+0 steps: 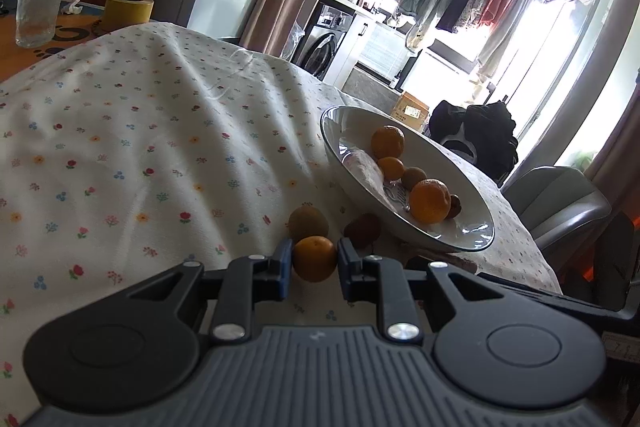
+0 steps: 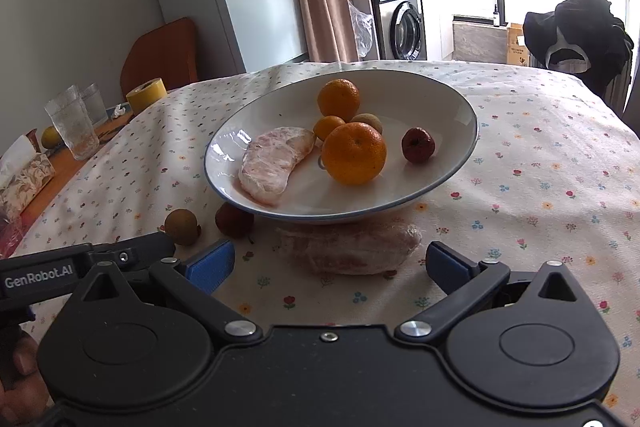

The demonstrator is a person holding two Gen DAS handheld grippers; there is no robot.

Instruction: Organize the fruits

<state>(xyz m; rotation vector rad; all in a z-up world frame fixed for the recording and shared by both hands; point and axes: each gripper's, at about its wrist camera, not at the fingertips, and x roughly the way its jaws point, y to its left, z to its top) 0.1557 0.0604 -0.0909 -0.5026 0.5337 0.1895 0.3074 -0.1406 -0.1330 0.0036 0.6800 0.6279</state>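
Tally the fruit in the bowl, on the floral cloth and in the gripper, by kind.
Oranges: 4, one held in the left gripper
Peeled pomelo segments: 2
Red fruits: 2
Brownish round fruits: 2
Total: 10

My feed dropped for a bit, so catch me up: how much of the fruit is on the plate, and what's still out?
Done: the plate holds two oranges, a small orange, a pomelo segment, a pale longan and a red date. In hand: the left gripper is shut on a small orange. Left on the cloth: a brown longan, a red date and a wrapped pomelo segment, which sits in front of the open right gripper.
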